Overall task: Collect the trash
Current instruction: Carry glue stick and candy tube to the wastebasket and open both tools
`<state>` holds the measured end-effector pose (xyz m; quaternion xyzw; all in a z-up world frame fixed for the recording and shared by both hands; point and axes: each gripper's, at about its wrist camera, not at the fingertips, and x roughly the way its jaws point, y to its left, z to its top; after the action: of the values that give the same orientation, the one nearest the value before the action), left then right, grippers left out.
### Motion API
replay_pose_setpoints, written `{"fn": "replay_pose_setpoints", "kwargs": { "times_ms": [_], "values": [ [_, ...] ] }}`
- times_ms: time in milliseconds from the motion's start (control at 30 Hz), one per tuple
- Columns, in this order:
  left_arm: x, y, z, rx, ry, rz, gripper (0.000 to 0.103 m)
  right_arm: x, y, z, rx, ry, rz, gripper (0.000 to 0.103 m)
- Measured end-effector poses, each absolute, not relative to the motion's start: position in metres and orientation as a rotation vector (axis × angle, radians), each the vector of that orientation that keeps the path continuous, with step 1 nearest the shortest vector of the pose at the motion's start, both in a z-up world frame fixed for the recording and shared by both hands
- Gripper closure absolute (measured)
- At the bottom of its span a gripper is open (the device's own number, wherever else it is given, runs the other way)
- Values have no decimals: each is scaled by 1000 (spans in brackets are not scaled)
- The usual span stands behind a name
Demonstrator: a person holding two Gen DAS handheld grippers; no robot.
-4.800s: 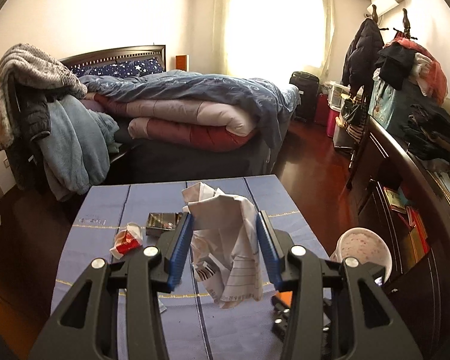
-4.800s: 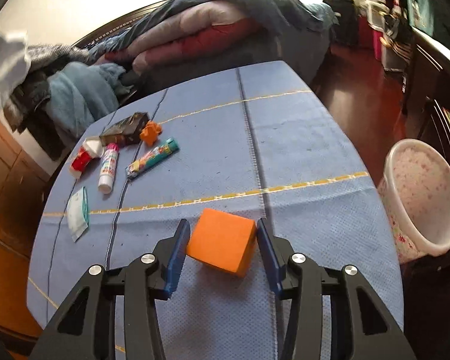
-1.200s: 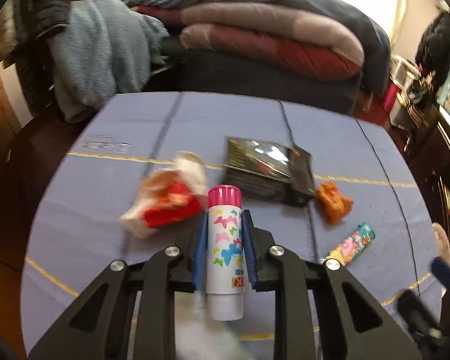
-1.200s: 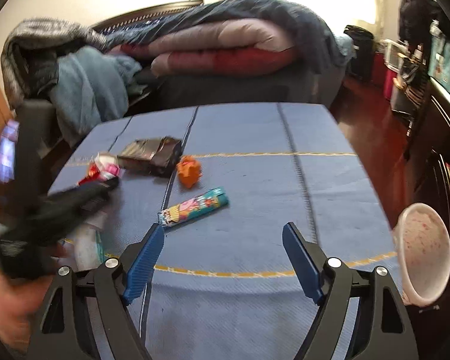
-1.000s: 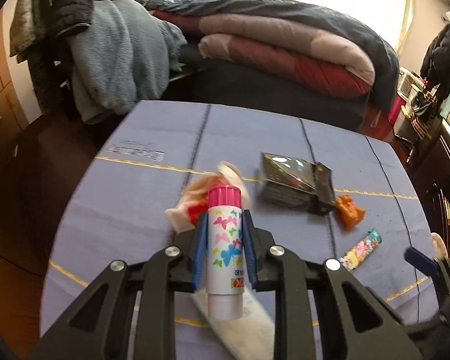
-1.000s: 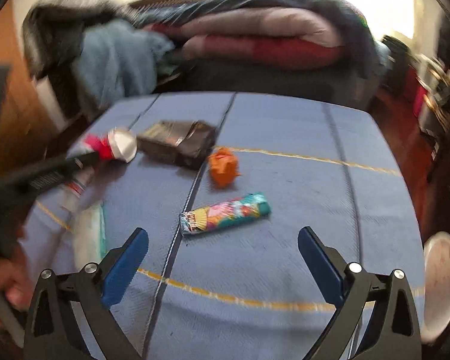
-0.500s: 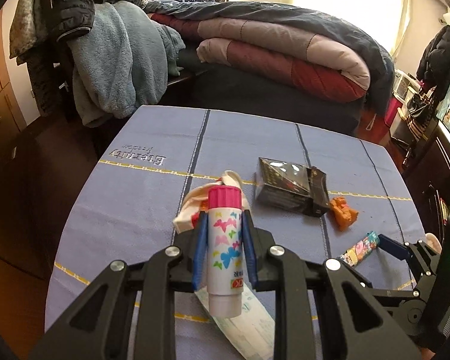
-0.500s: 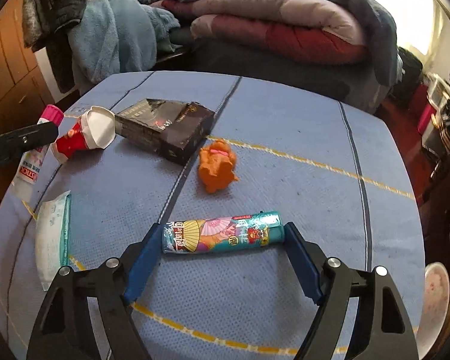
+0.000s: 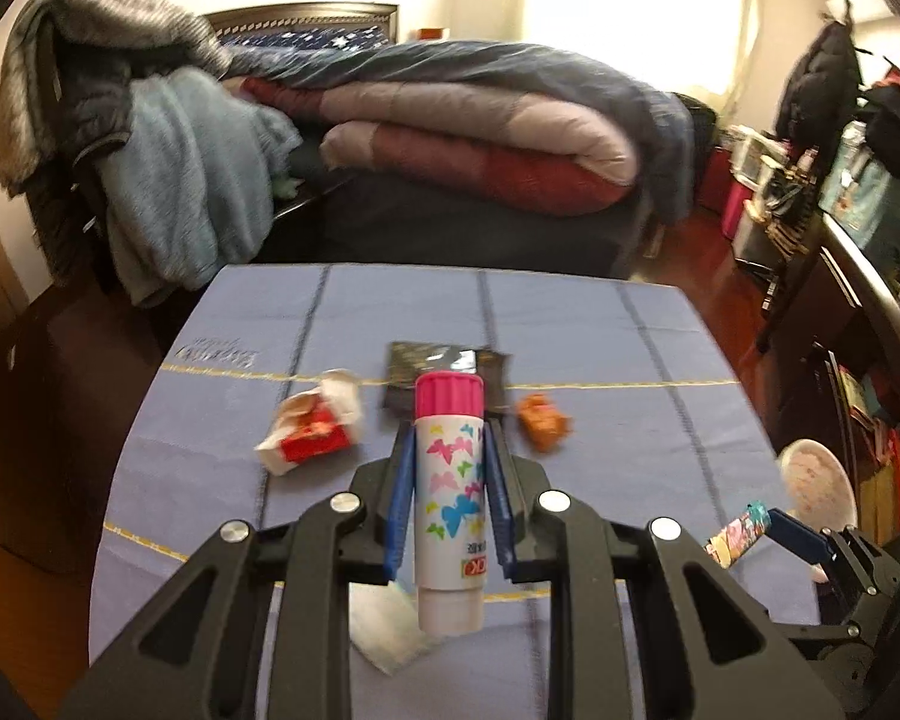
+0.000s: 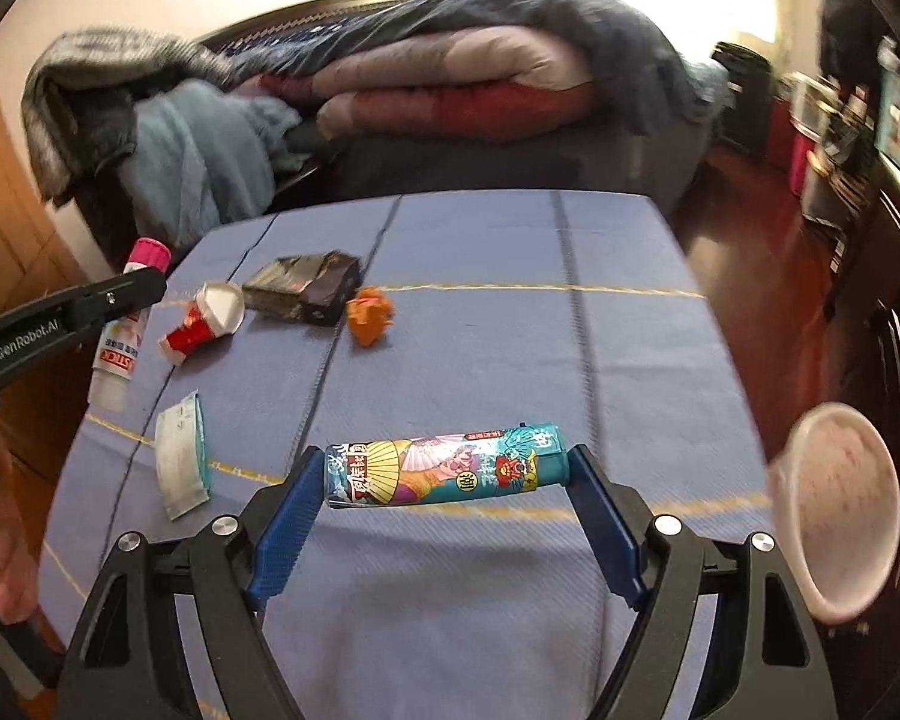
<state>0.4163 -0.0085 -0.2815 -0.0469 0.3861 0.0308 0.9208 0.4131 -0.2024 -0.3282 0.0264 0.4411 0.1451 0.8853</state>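
Left gripper (image 9: 449, 501) clamped glue stick (image 9: 449, 504) upright between blue fingers (image 9: 403, 498), pink cap up, raised above blue-clothed desk (image 9: 600, 324). Right gripper (image 10: 444, 501) had just closed; fingers (image 10: 285, 519) pressed both ends of colourful wrapper tube (image 10: 444, 471), held crosswise. Pink bin (image 10: 834, 516) stood beside desk, right.

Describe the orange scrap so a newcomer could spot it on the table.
Start at the blue tablecloth and find the dark box near its yellow line. Just right of that box lies the orange scrap, a small crumpled lump. It is the only all-orange thing there.
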Motion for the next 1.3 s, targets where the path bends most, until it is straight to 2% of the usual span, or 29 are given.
{"fn": "replay_pose_setpoints", "kwargs": {
  "times_ms": [533,867,1300],
  "values": [
    [385,-161,-234,6,725,-183,79,346,-328,-282,189,827,128,22],
    [380,-254,-237,85,727,-325,79,328,-407,-279,254,783,-4,22],
    [395,-357,-254,173,715,-483,79,327,-503,-301,333,752,-175,22]
  ]
}}
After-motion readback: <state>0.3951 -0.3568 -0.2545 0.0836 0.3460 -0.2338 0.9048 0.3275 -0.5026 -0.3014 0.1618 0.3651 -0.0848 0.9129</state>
